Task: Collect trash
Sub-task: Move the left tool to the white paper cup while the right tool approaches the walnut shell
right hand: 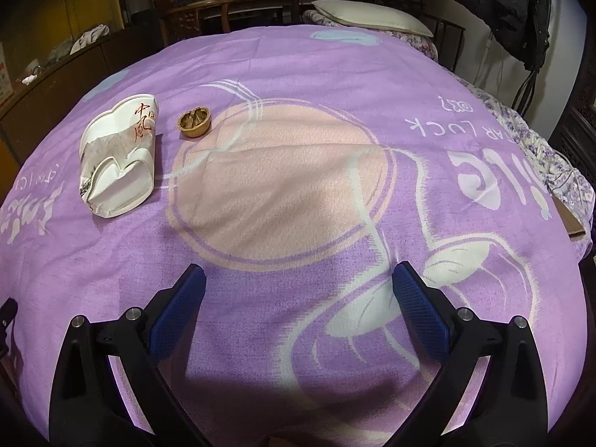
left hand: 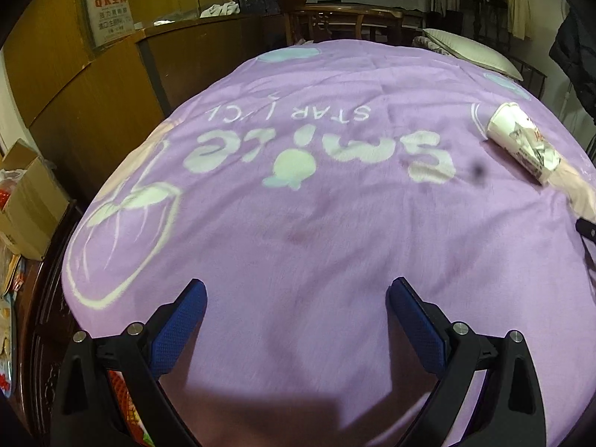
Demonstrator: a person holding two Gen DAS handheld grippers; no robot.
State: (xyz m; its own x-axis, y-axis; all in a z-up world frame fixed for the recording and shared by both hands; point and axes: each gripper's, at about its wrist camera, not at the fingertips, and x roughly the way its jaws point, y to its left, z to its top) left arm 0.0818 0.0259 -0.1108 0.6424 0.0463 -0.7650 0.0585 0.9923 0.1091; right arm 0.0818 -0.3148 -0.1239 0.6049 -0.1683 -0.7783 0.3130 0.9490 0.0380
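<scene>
A crushed white paper cup (right hand: pixel 117 160) with red writing lies on its side on the purple blanket (right hand: pixel 298 223), left of centre in the right wrist view. Just right of it sits half a walnut shell (right hand: pixel 194 123). My right gripper (right hand: pixel 298 279) stands open over the blanket, well short of both, nothing between its blue pads. In the left wrist view the same cup (left hand: pixel 521 141) lies far right. My left gripper (left hand: pixel 296 294) is open too and holds nothing, above bare blanket (left hand: pixel 298 205).
A pillow (right hand: pixel 372 16) and a wooden chair (right hand: pixel 231 3) stand at the bed's far end. An open cardboard box (left hand: pixel 26 201) and packaging sit on the floor left of the bed. A dark coat (right hand: pixel 503 3) hangs at the right. The other gripper's tip (left hand: pixel 586 229) shows at the right edge.
</scene>
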